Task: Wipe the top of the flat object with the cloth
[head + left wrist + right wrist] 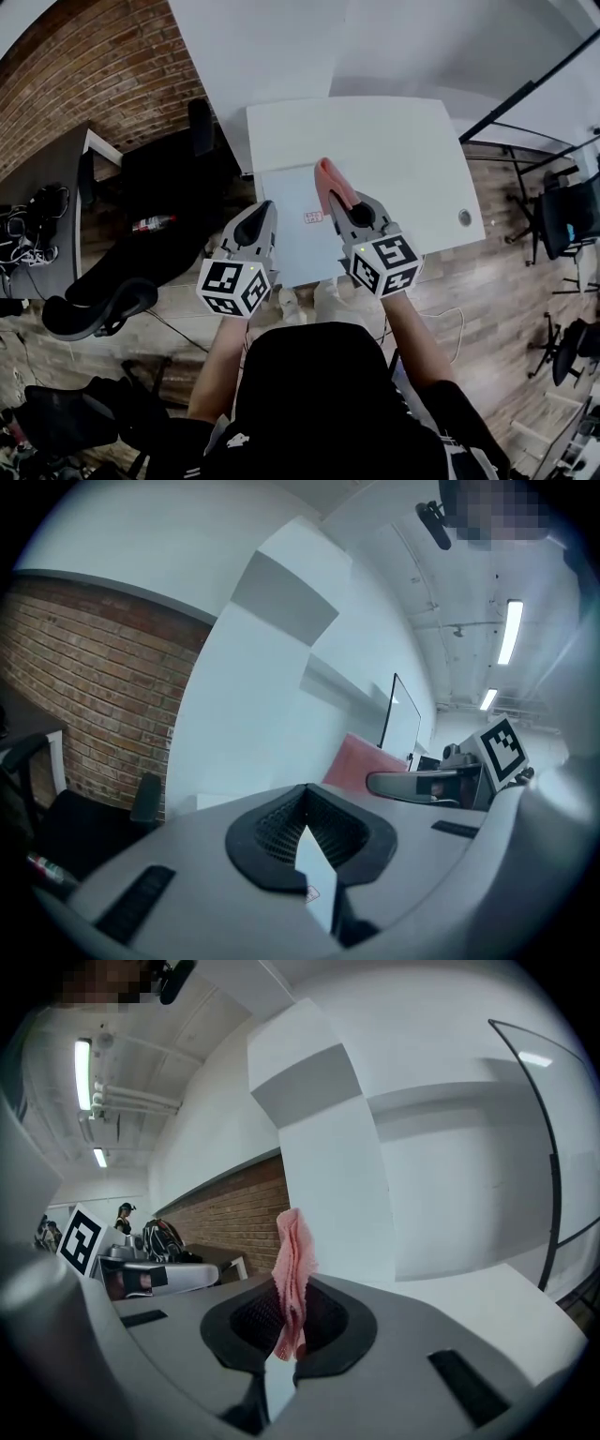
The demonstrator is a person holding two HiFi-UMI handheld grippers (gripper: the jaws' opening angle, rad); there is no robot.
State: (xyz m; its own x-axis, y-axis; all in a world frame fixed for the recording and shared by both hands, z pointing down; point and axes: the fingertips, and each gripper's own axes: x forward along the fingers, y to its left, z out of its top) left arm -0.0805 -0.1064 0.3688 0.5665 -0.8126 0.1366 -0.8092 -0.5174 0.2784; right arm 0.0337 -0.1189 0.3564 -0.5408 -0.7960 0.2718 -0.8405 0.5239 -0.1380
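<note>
Now right hand-held gripper [281, 1333] clamps pink cloth [294, 1269] over flat object [298, 234]; left hand-held gripper [309, 847] closed, empty

Two grippers: one left gripper [265, 208] and one right gripper [332, 201]. Each carries one marker cube, so two in all, a left cube [234, 286] and a right cube [386, 262]. There is one pink cloth [326, 178], one pale flat object [295, 246] and one white bench [394, 150]. The flat object bears one small sticker [313, 217], and the bench has one round cable hole [464, 217]. Office chairs number three (counting only those clearly seen): a left chair [94, 314], an upper right chair [567, 220] and a lower right chair [570, 352]. Overhead are two ceiling lights, a near strip [511, 630] and a far strip [487, 698].
</note>
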